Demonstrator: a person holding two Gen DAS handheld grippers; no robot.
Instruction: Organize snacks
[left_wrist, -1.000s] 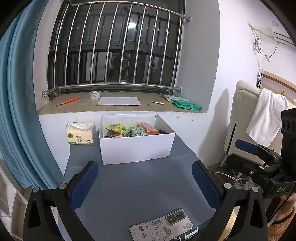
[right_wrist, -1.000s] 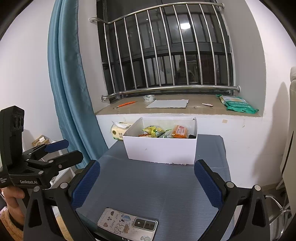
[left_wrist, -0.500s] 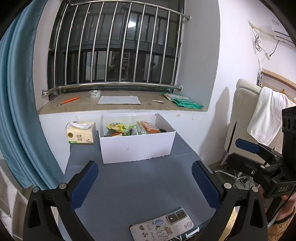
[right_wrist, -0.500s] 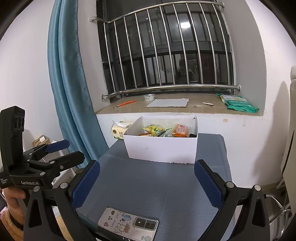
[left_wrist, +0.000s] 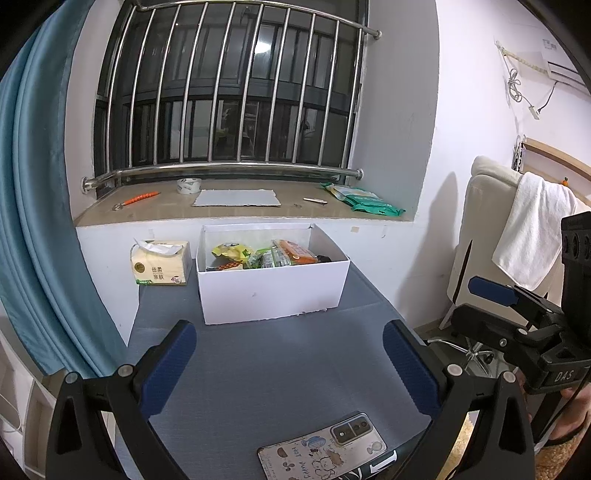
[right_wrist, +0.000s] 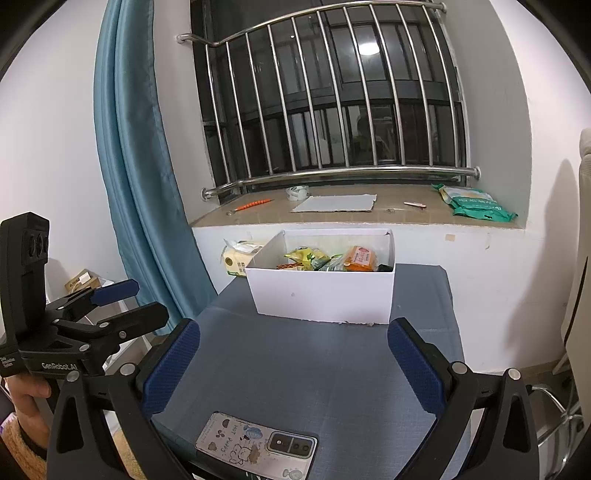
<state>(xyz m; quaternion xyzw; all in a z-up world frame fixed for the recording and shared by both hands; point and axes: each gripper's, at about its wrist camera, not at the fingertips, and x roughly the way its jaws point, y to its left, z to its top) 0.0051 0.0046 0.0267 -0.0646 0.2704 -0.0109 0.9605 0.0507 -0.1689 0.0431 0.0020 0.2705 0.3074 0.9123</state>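
Left gripper (left_wrist: 286, 363): jaws spread wide, nothing held between the blue pads (left_wrist: 166, 363). Right gripper (right_wrist: 291, 363): jaws likewise wide apart and empty. Both are held above the near part of the desk (left_wrist: 280, 354), well short of the white box (left_wrist: 273, 291). Each gripper is seen from the other's camera, off to the side of the desk, gripped by a hand (right_wrist: 26, 397).

Taking the white box as the landmark: the snacks (left_wrist: 266, 254) are gathered inside it, among them a yellow packet (left_wrist: 231, 252), a green packet and an orange packet (left_wrist: 297, 253); how they are arranged under the rim cannot be told. A tissue pack (left_wrist: 160, 263) stands just beside the box on its left. A phone (left_wrist: 325, 450) lies face down well in front of the box, at the desk's near edge. Behind and above the box, on the window sill (left_wrist: 236, 212), a green bag (left_wrist: 364, 201) lies to the right; whether it belongs to the task cannot be told.

Progress, as judged: no loose snack is seen on the desk, so either the collecting is finished or sorting out of the box has not begun. Nothing is being handled.

Against the earlier frames: box, phone and tissue pack are unmoved; both pairs of jaws remain open; the views have shifted only slightly.
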